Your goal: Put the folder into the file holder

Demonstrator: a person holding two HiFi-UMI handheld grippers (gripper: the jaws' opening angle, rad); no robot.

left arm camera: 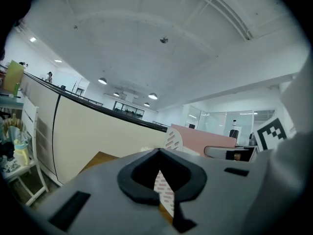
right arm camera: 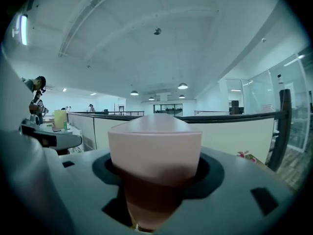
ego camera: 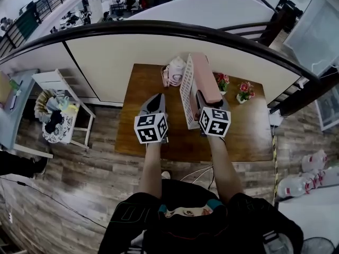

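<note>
The right gripper [ego camera: 204, 100] is clamped on the near end of the pink folder [right arm camera: 154, 151], jaws spread only by the folder's thickness. The folder stands on edge ahead of it, probably so it can slide in upright. Just left of this gripper is the white perforated file holder [ego camera: 186, 89], touching or nearly touching the folder; whether the folder has entered a slot is unclear. Farther left, the left gripper [ego camera: 158, 98] hangs over the wooden table [ego camera: 243, 136], tips together, holding nothing.

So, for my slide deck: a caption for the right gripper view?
Right hand-held gripper clamps a flat pink plastic folder beneath a white office ceiling.
</note>
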